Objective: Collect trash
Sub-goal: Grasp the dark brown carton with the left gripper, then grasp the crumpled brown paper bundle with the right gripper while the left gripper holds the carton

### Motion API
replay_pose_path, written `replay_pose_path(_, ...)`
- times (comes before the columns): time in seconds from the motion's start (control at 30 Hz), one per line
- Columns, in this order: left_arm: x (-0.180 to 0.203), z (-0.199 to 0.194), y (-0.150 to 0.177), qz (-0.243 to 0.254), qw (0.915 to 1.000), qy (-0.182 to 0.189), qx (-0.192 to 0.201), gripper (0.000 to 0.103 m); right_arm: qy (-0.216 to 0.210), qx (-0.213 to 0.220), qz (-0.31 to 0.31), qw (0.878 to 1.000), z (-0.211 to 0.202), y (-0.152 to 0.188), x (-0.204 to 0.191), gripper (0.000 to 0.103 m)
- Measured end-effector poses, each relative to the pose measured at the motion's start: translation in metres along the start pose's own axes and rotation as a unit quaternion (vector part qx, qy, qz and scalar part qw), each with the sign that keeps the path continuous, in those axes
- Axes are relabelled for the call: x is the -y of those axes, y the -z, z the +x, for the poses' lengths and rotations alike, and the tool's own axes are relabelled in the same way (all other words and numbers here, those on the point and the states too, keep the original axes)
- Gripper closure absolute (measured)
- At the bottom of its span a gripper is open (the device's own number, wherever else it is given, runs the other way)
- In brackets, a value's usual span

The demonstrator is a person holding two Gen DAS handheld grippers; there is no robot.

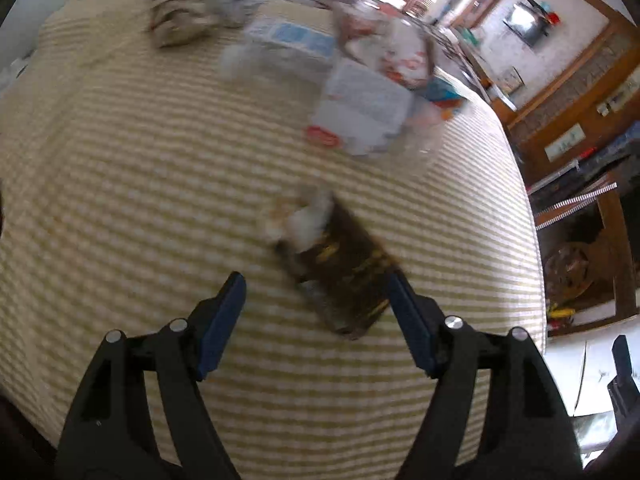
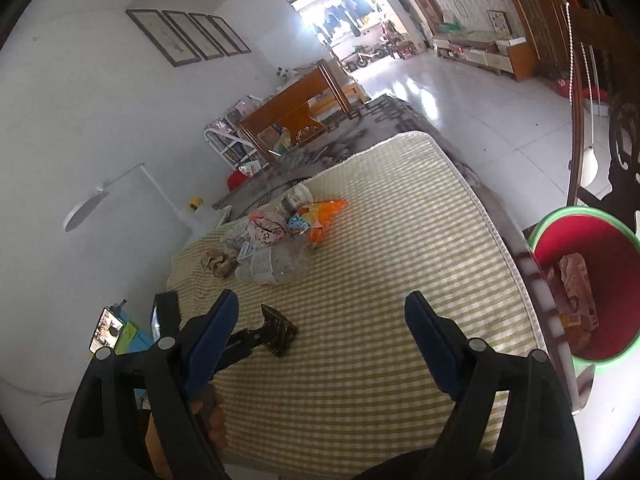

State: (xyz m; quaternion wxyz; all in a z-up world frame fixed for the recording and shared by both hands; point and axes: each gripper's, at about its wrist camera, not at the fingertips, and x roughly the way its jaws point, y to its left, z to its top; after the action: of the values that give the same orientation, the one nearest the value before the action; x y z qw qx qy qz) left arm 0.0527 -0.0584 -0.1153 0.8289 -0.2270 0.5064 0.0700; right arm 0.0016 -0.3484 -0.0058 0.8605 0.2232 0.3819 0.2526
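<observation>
A dark brown wrapper [image 1: 344,280] lies flat on the checked mattress [image 1: 120,200], with a white and orange scrap [image 1: 296,216] at its far end. My left gripper [image 1: 316,292] hangs open over it, the right pad beside the wrapper's edge and the left pad apart from it. In the right wrist view the same wrapper [image 2: 280,332] shows with a left finger [image 2: 256,334] beside it. My right gripper [image 2: 320,300] stands open over bare mattress with nothing between its fingers. A red bucket [image 2: 624,280] with a green rim stands beside the mattress, a printed wrapper [image 2: 576,288] inside.
A heap of trash lies farther up the mattress: a clear plastic bottle [image 2: 276,266], an orange snack bag [image 2: 324,212] and crumpled brown paper [image 2: 220,262]. A phone on a stand [image 2: 106,330] sits lower left. Wooden furniture [image 2: 296,112] and a tiled floor [image 2: 460,92] lie beyond.
</observation>
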Motion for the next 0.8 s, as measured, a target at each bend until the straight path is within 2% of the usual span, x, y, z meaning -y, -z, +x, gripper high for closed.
replay_pose_path(0.13,0.021,0.015,-0.003,0.030,0.9992,-0.026,-0.002,0.031,-0.004,-0.005,0.000,1.000,0.004,-0.002,0.008,0.020)
replay_pose_path(0.2,0.029,0.017,-0.001,0.048,0.9979,-0.043,0.009,0.033,-0.009,-0.008,0.003,1.000,0.004,-0.002,0.011,0.020)
replay_pose_path(0.33,0.033,0.013,0.008,0.066,0.9969,-0.036,0.025,0.045,-0.021,-0.018,0.019,0.999,0.008,-0.003,0.018,0.020)
replay_pose_path(0.4,0.029,0.010,0.010,0.067,0.9970,-0.031,0.024,0.048,-0.021,-0.020,0.020,0.999,0.008,-0.003,0.018,0.020)
replay_pose_path(0.53,-0.004,-0.005,0.014,0.064,0.9979,-0.010,0.010,0.050,-0.018,-0.024,0.014,0.999,0.009,-0.002,0.016,0.020)
replay_pose_path(0.73,-0.041,-0.031,0.016,0.087,0.9962,-0.008,0.006,0.050,-0.007,-0.040,0.011,0.999,0.016,-0.002,0.014,0.020)
replay_pose_path(0.8,-0.052,-0.037,0.017,0.077,0.9970,-0.001,0.011,0.049,0.000,-0.053,0.007,0.999,0.022,-0.004,0.012,0.020)
